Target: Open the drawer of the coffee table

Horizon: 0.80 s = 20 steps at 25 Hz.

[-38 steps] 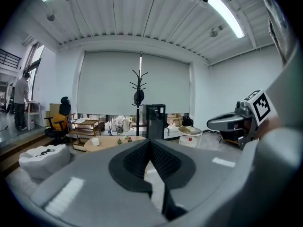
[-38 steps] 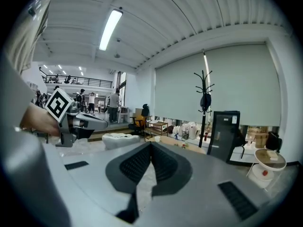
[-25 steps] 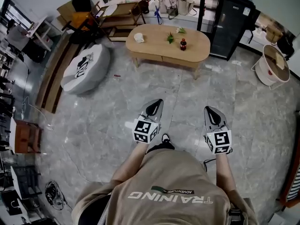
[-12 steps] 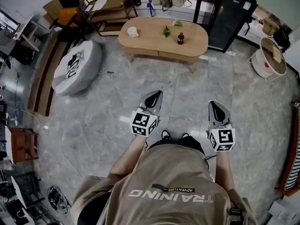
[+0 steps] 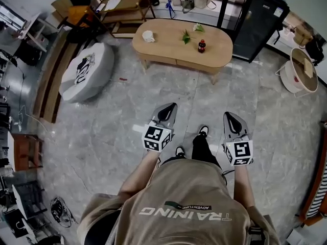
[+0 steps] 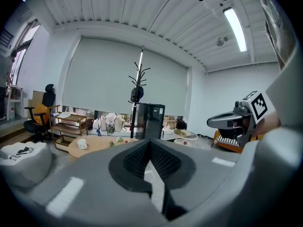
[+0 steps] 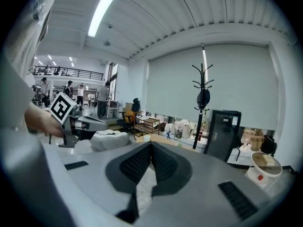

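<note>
The oval wooden coffee table (image 5: 173, 46) stands across the stone floor ahead of me, its drawer front (image 5: 192, 64) shut in the near side. On top are a white mug (image 5: 148, 35), a dark bottle (image 5: 201, 47) and some green sprigs. My left gripper (image 5: 169, 107) and right gripper (image 5: 228, 115) are held side by side in front of my body, well short of the table, both shut and empty. The left gripper (image 6: 149, 141) has the table (image 6: 92, 145) at its left in its own view. The right gripper (image 7: 150, 143) points toward the table too.
A grey beanbag (image 5: 86, 70) lies left of the table. A black fridge (image 5: 260, 22) stands at the back right, a round white basket stand (image 5: 301, 70) at the far right, wooden shelves (image 5: 122, 11) behind. My shoe (image 5: 203, 131) is between the grippers.
I have walked toward the table, and both grippers travelled forward with me, still shut. One leg has stepped out between the grippers.
</note>
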{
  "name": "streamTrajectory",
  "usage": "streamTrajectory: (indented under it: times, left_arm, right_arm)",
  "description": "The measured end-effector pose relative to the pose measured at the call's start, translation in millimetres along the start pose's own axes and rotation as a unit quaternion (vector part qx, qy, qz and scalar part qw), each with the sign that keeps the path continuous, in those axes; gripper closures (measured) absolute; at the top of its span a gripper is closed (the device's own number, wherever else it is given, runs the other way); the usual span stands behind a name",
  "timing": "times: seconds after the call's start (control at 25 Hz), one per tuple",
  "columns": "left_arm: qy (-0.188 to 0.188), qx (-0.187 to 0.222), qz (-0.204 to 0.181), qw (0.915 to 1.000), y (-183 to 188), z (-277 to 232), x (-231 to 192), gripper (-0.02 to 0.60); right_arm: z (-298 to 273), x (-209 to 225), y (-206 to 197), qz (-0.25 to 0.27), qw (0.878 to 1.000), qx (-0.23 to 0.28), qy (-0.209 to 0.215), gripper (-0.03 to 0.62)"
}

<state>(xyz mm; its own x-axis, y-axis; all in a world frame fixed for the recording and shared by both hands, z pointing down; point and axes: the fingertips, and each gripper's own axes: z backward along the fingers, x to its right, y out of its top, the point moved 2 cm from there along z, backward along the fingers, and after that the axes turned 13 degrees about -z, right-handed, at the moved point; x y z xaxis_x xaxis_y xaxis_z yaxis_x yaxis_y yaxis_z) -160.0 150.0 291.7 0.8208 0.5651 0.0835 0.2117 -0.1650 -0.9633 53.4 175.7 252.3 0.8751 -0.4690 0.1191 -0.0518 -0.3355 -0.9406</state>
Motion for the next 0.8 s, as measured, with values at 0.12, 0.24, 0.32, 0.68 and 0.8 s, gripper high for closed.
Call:
streamTrajectory:
  times: [0.12,0.24,0.32,0.68,0.8]
  left_arm:
    - [0.013,-0.007,-0.001,0.9999,7,-23,-7,0.575]
    - [0.019,-0.008,-0.017,0.9996,28,-52,-15,0.575]
    - [0.023,-0.001,-0.032,0.9992,43,-70,-17,0.575]
    - [0.057,-0.012,-0.002,0.9983,61,-128,-18,0.575]
    - [0.066,-0.027,0.005,0.9974,58,-132,-17,0.575]
  right_arm:
    - [-23,24,10,-0.003,1.0,0.002,0.016,0.589]
    - [-48,53,29,-0.005,1.0,0.015,0.023,0.589]
    - [-63,73,37,-0.004,0.999,0.017,0.029,0.589]
    - [-105,138,42,-0.007,0.998,0.006,0.07,0.589]
    - [-110,156,37,-0.016,0.997,-0.004,0.073,0.589]
